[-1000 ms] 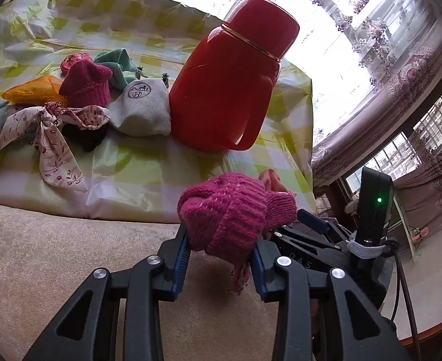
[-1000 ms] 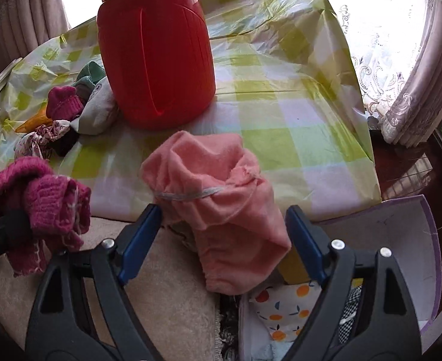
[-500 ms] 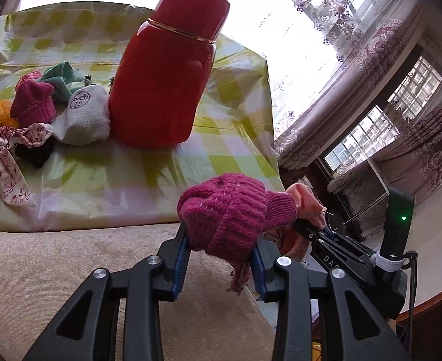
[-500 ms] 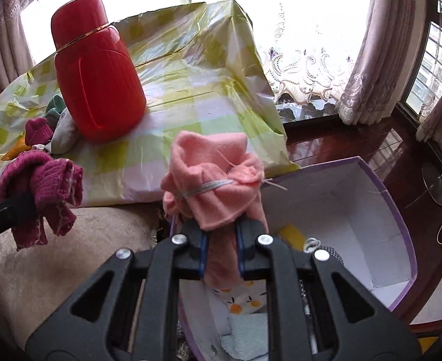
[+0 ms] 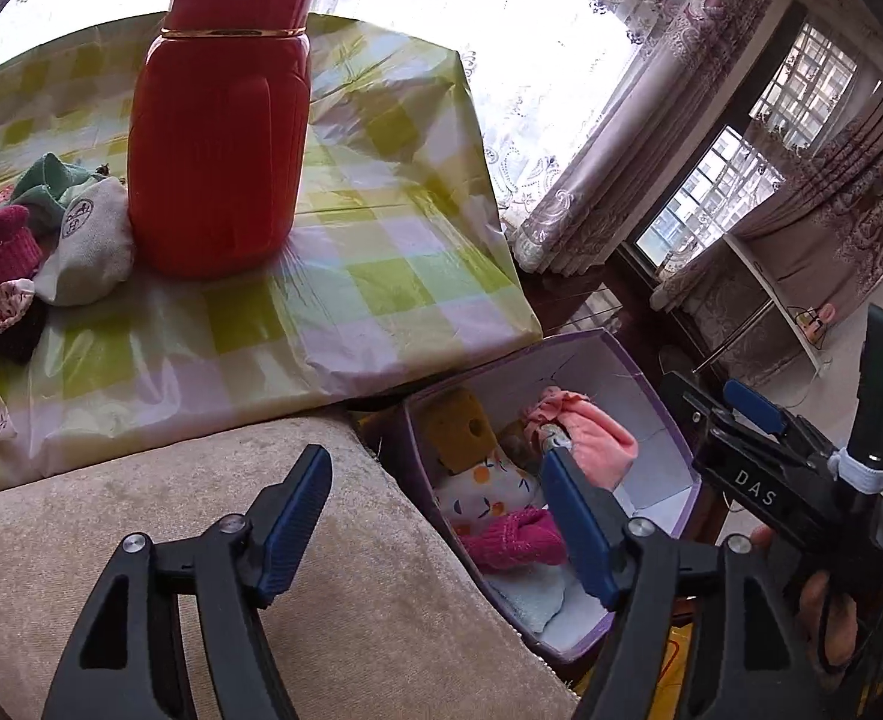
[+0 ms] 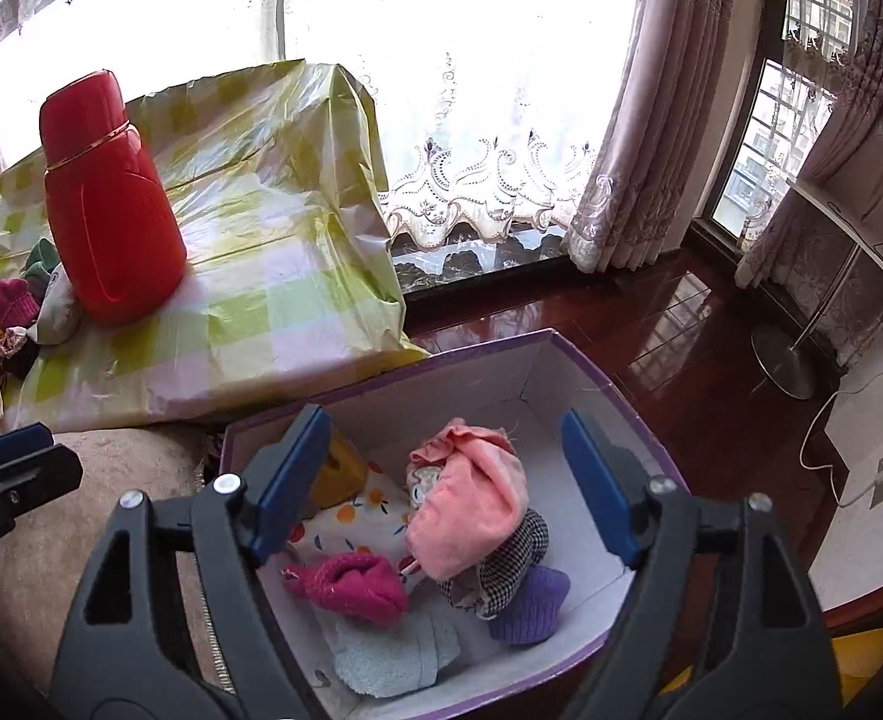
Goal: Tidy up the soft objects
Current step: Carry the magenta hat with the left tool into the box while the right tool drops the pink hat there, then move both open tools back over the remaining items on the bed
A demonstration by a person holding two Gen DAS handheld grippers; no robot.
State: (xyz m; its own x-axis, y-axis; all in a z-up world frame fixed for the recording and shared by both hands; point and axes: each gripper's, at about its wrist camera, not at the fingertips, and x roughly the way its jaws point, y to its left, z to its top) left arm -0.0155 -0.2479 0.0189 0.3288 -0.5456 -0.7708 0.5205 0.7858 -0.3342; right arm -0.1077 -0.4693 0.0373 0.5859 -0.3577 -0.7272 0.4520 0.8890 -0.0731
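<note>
A purple-rimmed white box (image 6: 567, 378) (image 5: 651, 396) stands on the floor beside the beige cushion. Inside lie the magenta knit piece (image 6: 351, 588) (image 5: 513, 540) and the pink cloth bundle (image 6: 471, 510) (image 5: 597, 429), among a checked cloth, a purple knit, a pale blue towel and a yellow sponge. My right gripper (image 6: 447, 480) hangs over the box, jaws opening, nothing between them. My left gripper (image 5: 435, 528) is over the cushion's edge, jaws opening and empty. More soft items (image 5: 33, 240) sit on the checked table at the left.
A tall red thermos (image 5: 219, 120) (image 6: 108, 198) stands on the yellow-checked tablecloth (image 5: 381, 252) next to the pile. The beige cushion (image 5: 261, 570) fills the foreground. Dark wooden floor, curtains and a lamp stand (image 6: 783, 360) lie to the right of the box.
Both grippers moved right over the box and opened. The magenta knit piece and the pink bundle left the jaws and now lie in the box.
</note>
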